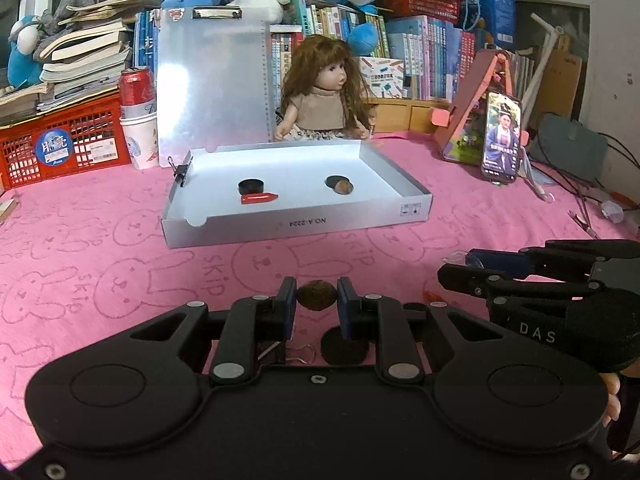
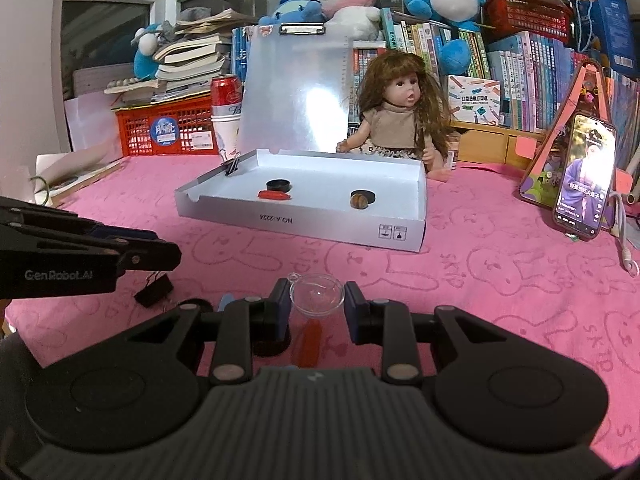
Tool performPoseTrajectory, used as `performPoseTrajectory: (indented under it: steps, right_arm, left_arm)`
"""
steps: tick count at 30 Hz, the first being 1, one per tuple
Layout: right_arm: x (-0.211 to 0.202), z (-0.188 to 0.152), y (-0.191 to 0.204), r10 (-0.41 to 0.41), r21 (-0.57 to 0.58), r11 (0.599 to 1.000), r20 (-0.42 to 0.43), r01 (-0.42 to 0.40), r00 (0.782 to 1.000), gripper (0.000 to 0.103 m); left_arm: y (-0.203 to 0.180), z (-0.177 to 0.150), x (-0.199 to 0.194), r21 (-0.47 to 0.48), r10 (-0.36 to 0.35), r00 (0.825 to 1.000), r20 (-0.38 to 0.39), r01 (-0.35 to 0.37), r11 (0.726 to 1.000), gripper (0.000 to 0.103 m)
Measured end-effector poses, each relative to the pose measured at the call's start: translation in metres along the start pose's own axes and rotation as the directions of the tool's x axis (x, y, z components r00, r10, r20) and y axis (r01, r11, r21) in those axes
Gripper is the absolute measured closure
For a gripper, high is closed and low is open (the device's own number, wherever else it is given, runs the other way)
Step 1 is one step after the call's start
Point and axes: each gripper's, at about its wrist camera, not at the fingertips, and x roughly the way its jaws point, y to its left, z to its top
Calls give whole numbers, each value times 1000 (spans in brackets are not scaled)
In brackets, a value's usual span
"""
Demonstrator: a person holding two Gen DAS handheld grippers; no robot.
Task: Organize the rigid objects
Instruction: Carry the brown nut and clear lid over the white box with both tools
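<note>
My left gripper (image 1: 317,297) is shut on a brown walnut (image 1: 317,296), held a little above the pink cloth. My right gripper (image 2: 317,296) is shut on a clear plastic half-sphere (image 2: 317,294); it also shows at the right of the left wrist view (image 1: 460,266). Ahead lies a white shallow box (image 1: 412,210) (image 2: 400,232) holding a black round cap (image 1: 251,186) (image 2: 279,185), a red piece (image 1: 259,198) (image 2: 273,195), a dark disc (image 1: 335,180) and another walnut (image 1: 344,187) (image 2: 359,201). Under the right gripper lie a red piece (image 2: 311,342) and a black cap (image 2: 272,346).
A black disc (image 1: 344,350) and a binder clip (image 2: 154,290) lie on the cloth near the grippers. A doll (image 1: 324,92), a clipboard (image 1: 214,80), a red can (image 1: 137,88), a red crate (image 1: 60,140) and a propped phone (image 1: 502,138) stand behind the box.
</note>
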Motion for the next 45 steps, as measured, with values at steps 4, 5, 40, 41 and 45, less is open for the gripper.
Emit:
performPoseTrajectory:
  steps: [4, 5, 40, 41, 45]
  right_arm:
    - [5, 6, -2, -4, 14, 1000, -3, 4, 1000, 68]
    - [6, 8, -3, -4, 19, 1000, -4, 4, 1000, 68]
    - [80, 77, -49, -7, 247, 969, -37, 16, 999, 69]
    - [83, 78, -51, -6, 253, 967, -40, 16, 999, 69]
    - [92, 84, -57, -7, 266, 964, -53, 21, 999, 69]
  left_arm:
    - [5, 6, 3, -12, 8, 1000, 3, -8, 1000, 82]
    - [7, 7, 4, -15, 10, 1000, 4, -10, 1000, 83]
    - [62, 96, 89, -199, 20, 1000, -6, -21, 980, 83]
    - [63, 98, 93, -200, 21, 1000, -12, -23, 980, 83]
    - [71, 107, 108, -205, 26, 999, -42, -34, 978, 83]
